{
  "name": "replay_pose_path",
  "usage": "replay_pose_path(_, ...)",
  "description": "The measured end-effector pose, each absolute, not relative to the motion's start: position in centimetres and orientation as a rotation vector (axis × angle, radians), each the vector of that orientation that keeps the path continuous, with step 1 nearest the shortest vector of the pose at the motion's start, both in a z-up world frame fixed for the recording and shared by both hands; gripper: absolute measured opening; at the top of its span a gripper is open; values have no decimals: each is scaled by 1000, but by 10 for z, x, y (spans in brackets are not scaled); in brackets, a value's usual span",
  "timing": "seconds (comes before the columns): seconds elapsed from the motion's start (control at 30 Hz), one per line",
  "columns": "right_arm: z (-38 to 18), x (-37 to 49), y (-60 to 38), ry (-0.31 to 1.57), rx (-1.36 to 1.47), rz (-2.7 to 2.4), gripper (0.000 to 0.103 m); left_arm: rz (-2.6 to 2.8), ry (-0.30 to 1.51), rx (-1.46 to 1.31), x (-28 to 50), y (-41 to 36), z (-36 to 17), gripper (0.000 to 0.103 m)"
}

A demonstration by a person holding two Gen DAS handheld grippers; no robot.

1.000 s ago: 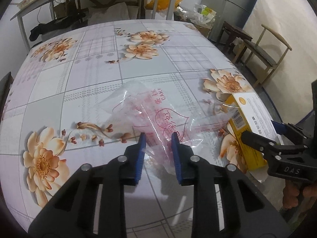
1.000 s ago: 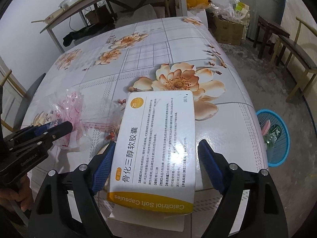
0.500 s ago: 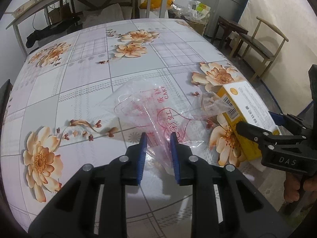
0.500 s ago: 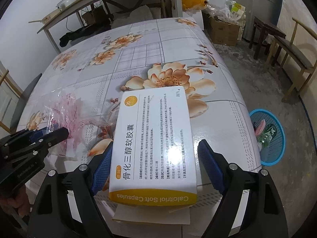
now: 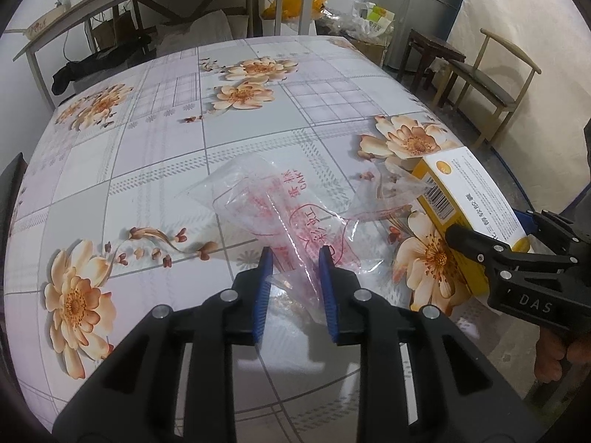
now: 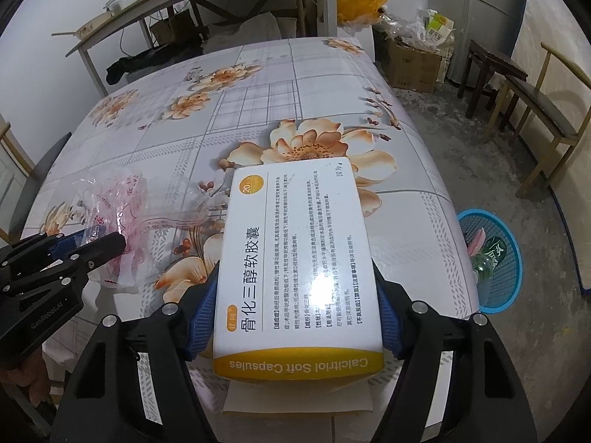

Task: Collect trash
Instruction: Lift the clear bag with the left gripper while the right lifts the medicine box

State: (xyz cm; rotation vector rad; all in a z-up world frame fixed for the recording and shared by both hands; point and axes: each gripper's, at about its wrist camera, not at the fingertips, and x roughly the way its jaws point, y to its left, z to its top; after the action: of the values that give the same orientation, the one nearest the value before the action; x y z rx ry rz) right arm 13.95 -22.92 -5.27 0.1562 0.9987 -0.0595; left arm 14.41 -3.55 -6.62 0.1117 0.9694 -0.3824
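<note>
From the left wrist camera I look down my left gripper (image 5: 295, 258) at the crumpled clear plastic bag with red print (image 5: 295, 217), which lies on the table covered in a glossy floral oilcloth (image 5: 155, 155). The blue pads sit narrowly apart with the near tail of the bag bunched between them; I read that as a pinch on the film, the rest of the bag fanning away across the cloth. To the right the white-and-yellow cardboard medicine box (image 5: 469, 199) rests near the table's edge, one corner of the bag touching its far end. My right gripper (image 5: 491, 229) comes in from the right, its black fingers straddling the box's near end, with a bit of the hand holding it visible below.

From the right wrist camera the same box (image 6: 299, 258) fills the middle, lying flat with its yellow end towards me, over a loose flat card flap (image 6: 295, 395). The right gripper's (image 6: 297, 317) jaws have just been closing, and both blue pads now sit against the long sides of the box. The bag (image 6: 122, 214) lies to the left, its end in my left gripper (image 6: 88, 243). On the floor beyond the table's right edge stands a round blue mesh plastic basket (image 6: 509, 280) holding some litter.
</note>
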Motion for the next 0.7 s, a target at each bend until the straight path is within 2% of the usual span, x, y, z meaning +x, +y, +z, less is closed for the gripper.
replay_pose_path(0.7, -43, 135, -241, 964, 224, -79, 69, -397, 923, 99, 135, -39, -50, 16)
